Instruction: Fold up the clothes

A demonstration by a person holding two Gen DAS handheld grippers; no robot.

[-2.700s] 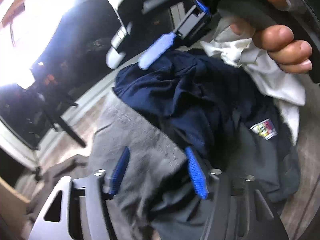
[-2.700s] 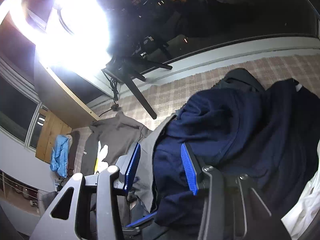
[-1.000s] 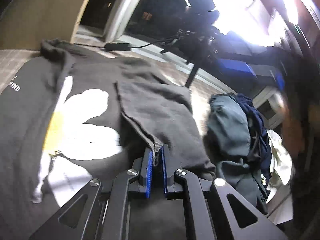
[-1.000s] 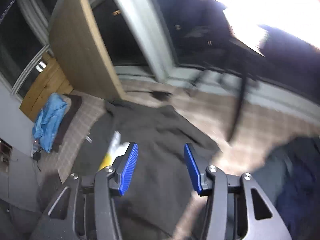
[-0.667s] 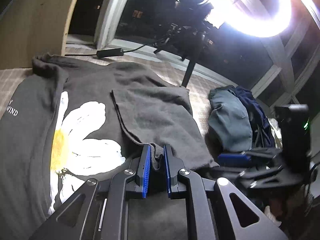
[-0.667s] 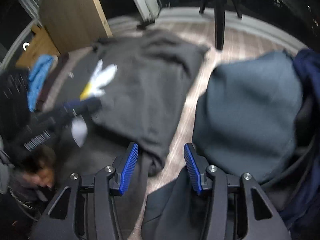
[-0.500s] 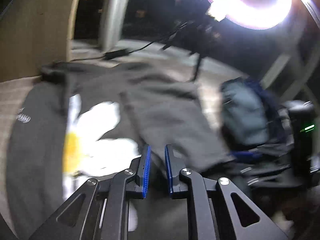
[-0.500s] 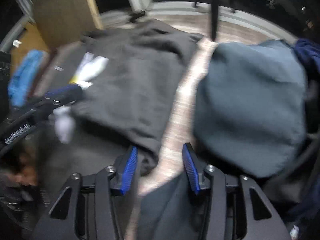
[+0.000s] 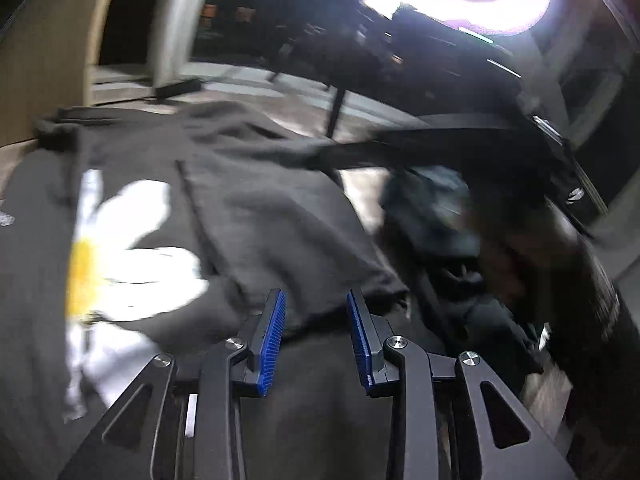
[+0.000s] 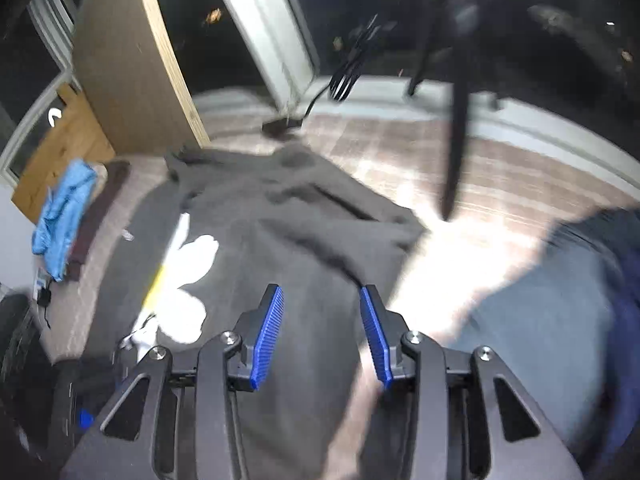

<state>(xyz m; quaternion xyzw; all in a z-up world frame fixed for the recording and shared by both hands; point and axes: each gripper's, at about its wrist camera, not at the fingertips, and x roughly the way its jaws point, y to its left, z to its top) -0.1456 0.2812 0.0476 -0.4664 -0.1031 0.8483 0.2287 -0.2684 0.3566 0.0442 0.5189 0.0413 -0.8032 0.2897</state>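
- Left tongs (image 9: pixel 316 336): spread, jaws just opened off the sleeve hem, nothing pinched.
- Right tongs (image 10: pixel 322 334): spread, empty, over my sweatshirt's (image 10: pixel 280 248) right side.
- Sweatshirt: dark grey, daisy print (image 9: pixel 120 248), lying flat on the floor (image 10: pixel 460 168), one sleeve (image 9: pixel 272 232) folded across its chest.
- Handling, my judgement: soft, limp, fairly thick; best taken at hem or side seam.
- Room: bare floor right of it, then a pile (image 10: pixel 552 304) of clothes; lamp-stand leg (image 10: pixel 456 128) behind.
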